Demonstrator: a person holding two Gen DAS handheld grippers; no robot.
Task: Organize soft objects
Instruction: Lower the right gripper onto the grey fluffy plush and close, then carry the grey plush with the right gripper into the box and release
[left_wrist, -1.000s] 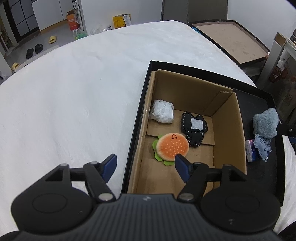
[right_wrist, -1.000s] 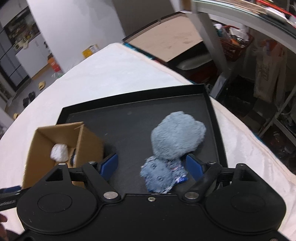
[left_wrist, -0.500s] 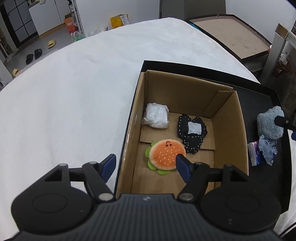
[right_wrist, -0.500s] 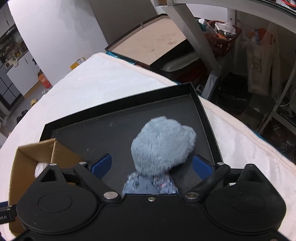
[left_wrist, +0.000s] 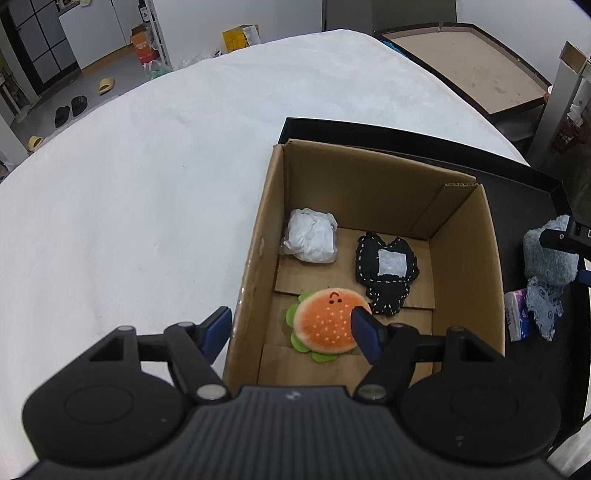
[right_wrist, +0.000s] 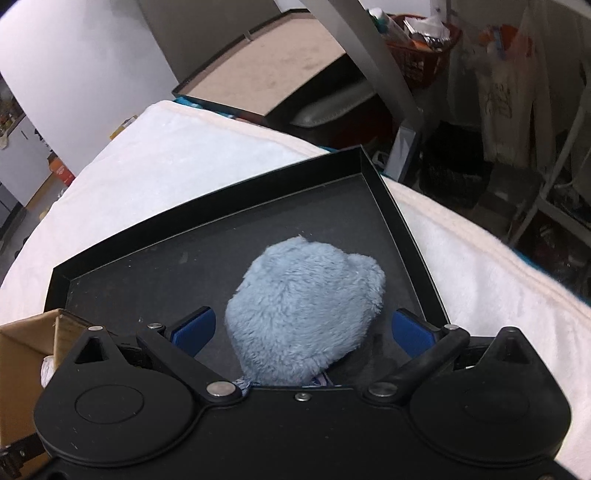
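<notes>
Soft objects are seen in two places: inside an open cardboard box (left_wrist: 369, 192) and on a black tray (right_wrist: 207, 236) beside it, both set on a white fleecy cloth (left_wrist: 147, 177).

On the tray, a fluffy blue plush (right_wrist: 303, 314) lies between the wide-open fingers of the right gripper (right_wrist: 301, 328). Its long axis runs from the gripper body up and to the right in the right wrist view, with the narrower end tucked under the gripper body and the broader, lobed end pointing toward the tray's far corner. A gap is seen between the plush and each blue pad, so nothing is gripped. In the left wrist view, a patterned blue cloth (left_wrist: 543, 308) and a small tissue packet (left_wrist: 515, 314) are seen just in front of the plush.

Inside the box, three items rest on the floor: a crumpled white bundle (left_wrist: 312, 240) near the left wall, a black stitched pouch (left_wrist: 386, 269) with a pale patch to its right, and an orange burger plush (left_wrist: 327, 319) nearest the camera, its little face turned toward the far wall.

The left gripper (left_wrist: 291, 328) is held above the box's near left corner, fingers spread wide, one outside the left wall and one over the burger plush; nothing is held.
</notes>
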